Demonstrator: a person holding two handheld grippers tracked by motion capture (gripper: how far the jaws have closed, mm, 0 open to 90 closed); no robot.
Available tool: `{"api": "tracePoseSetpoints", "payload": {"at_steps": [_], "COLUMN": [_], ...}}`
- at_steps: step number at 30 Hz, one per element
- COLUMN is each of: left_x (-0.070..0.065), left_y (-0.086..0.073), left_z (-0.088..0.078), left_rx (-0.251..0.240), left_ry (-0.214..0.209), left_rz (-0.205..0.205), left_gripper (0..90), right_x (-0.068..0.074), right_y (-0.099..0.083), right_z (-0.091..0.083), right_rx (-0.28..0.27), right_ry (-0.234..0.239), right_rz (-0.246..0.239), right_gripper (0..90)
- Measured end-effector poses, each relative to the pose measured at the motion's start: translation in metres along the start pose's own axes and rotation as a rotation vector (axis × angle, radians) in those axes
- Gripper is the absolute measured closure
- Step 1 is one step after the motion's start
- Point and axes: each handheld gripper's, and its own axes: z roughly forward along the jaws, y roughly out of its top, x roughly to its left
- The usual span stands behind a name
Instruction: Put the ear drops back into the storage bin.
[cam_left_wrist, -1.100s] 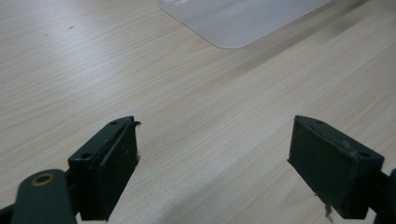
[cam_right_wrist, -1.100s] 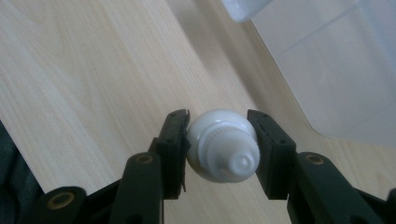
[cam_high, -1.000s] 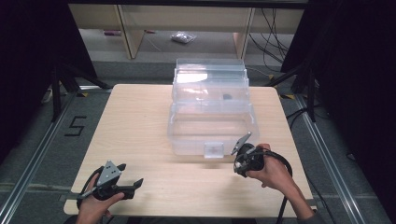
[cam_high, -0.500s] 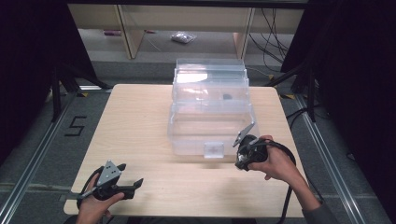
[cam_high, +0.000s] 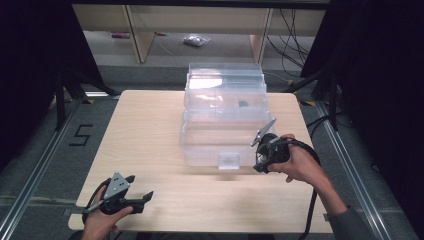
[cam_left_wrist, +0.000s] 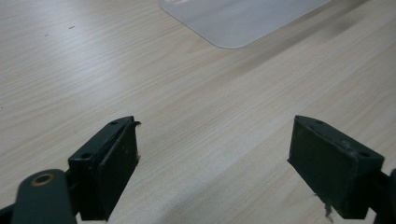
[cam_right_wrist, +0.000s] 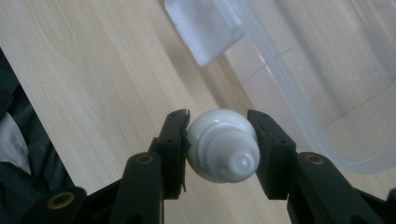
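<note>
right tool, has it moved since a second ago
Yes. In the high view the right tool, shut on a white bottle, has shifted up the picture along the clear box's right end, away from the table's near edge.

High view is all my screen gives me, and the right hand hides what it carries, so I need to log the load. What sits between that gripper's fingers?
Observer: A small white bottle with a ribbed cap, clamped between the right gripper fingers.
Operator: Which way does the cap point?
Observer: Back toward the gripper's own camera, away from the fingertips.
Operator: Is the left gripper carrying anything?
Observer: No. The left gripper is open, with bare wooden table between its fingers.
</note>
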Motion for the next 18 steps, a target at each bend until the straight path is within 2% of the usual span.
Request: {"api": "tracePoseSetpoints", "payload": {"at_steps": [1,2,4,5,6,7,11,18], "left_x": [0.000,0.000,0.000,0.000,0.000,0.000,0.000,0.000], "left_y": [0.000,0.000,0.000,0.000,0.000,0.000,0.000,0.000], "left_z": [0.000,0.000,0.000,0.000,0.000,0.000,0.000,0.000], "left_rx": [0.000,0.000,0.000,0.000,0.000,0.000,-0.001,-0.001], "left_ry": [0.000,0.000,0.000,0.000,0.000,0.000,-0.001,-0.001], "left_rz": [0.000,0.000,-0.001,-0.001,-0.001,-0.002,-0.002,-0.003], "left_gripper": [15.2,15.2,15.2,15.2,15.2,15.2,15.2,15.2], "right_x": [-0.002,-0.002,-0.006,-0.006,-0.009,-0.009,-0.015,-0.030], "right_y": [0.001,0.002,0.004,0.005,0.006,0.007,0.011,0.018], "right_z": [-0.001,-0.003,-0.006,-0.007,-0.008,-0.010,-0.015,-0.021], "right_rx": [-0.005,0.002,-0.005,-0.002,-0.005,0.000,0.001,0.009], "right_ry": [0.002,-0.008,-0.003,-0.005,-0.008,-0.015,-0.015,-0.032], "right_rz": [-0.015,0.006,-0.002,0.011,-0.005,0.014,0.011,0.053], "right_gripper": [60.2,60.2,60.2,60.2,60.2,60.2,60.2,60.2]}}
